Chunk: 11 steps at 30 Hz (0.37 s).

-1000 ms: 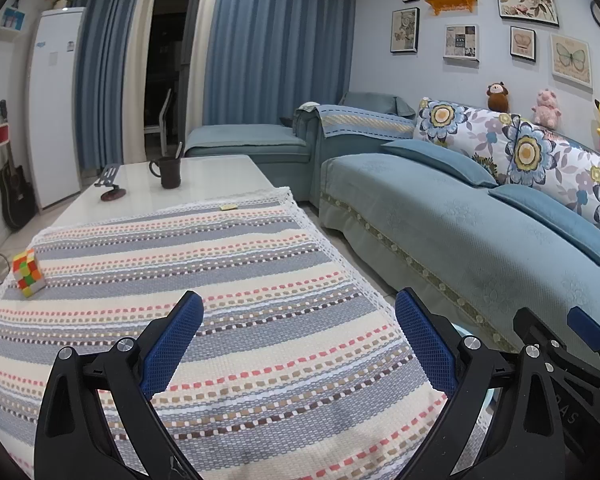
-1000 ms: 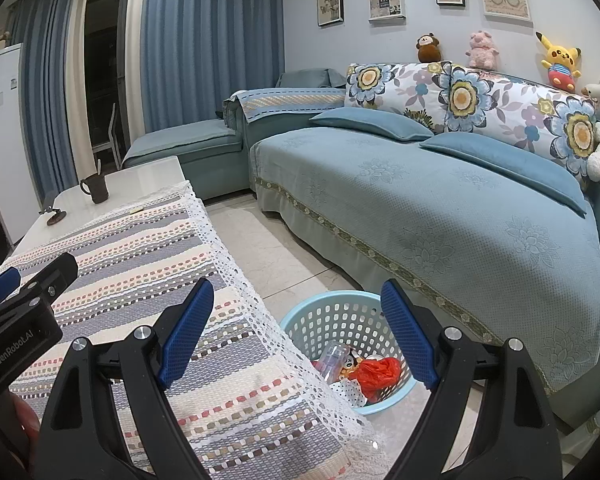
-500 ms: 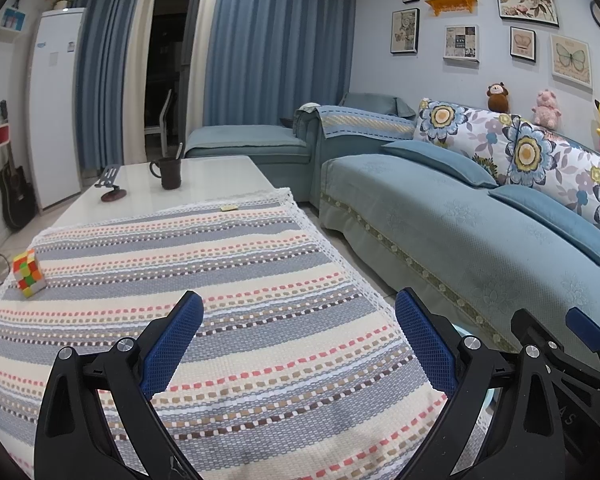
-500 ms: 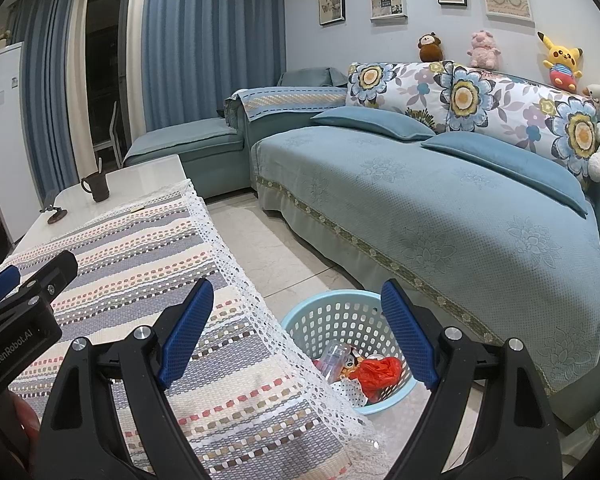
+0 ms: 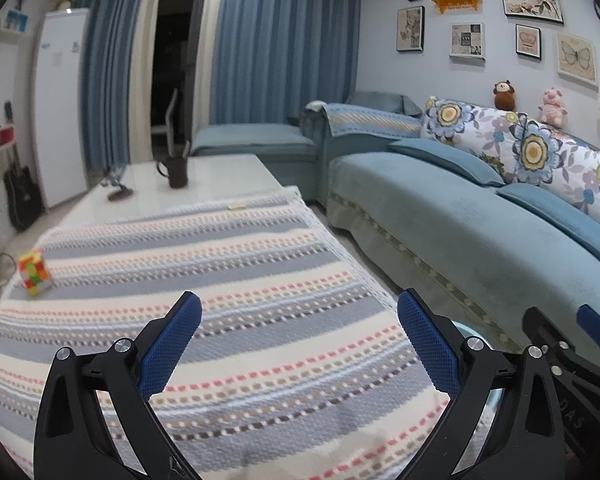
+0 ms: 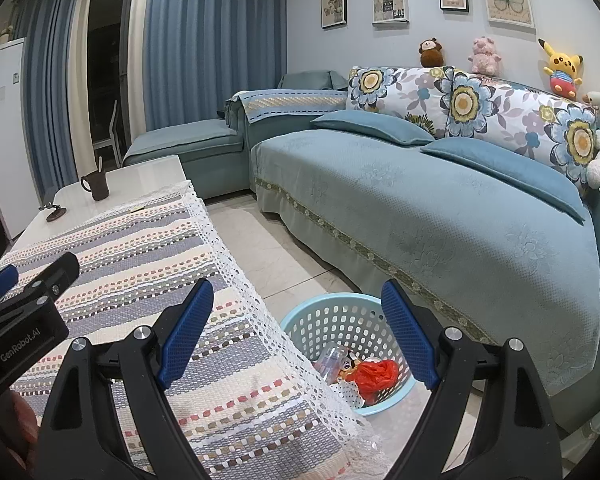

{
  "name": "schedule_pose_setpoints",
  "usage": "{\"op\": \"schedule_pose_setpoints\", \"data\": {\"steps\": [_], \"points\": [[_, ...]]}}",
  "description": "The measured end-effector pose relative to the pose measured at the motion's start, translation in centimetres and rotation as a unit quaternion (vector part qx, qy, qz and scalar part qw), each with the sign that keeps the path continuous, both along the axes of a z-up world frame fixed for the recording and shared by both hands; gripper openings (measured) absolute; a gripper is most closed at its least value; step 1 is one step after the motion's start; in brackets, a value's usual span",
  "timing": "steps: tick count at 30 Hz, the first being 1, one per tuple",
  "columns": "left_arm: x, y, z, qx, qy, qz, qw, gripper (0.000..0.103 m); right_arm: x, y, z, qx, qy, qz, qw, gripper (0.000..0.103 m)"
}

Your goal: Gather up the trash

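Right wrist view: right claw and left claw both gape empty, unmoved over the desk; basket at six o'clock already holds trash.

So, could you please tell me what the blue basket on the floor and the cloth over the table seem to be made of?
The basket looks like moulded plastic, light blue and smooth: its wall is a regular grid of punched holes with a rolled rim. The cloth looks like a coarse woven fabric, matte, in grey, cream and red stripes, with a white lace-like openwork border hanging over the table edge.
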<state>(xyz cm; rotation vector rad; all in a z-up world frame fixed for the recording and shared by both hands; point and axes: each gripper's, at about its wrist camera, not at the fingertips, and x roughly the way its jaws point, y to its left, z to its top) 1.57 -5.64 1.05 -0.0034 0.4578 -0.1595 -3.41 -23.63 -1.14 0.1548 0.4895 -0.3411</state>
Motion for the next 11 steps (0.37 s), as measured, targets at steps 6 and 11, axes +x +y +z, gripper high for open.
{"op": "schedule_pose_setpoints", "data": {"steps": [6, 11], "points": [[0.1, 0.09, 0.0, -0.005, 0.01, -0.004, 0.9999, 0.096, -0.27, -0.04, 0.16, -0.003, -0.001, -0.001, 1.0, 0.082], [0.01, 0.61, 0.11, -0.011, 0.005, 0.005, 0.9999, 0.096, -0.53, -0.01, 0.38, -0.01, -0.004, -0.003, 1.0, 0.085]]}}
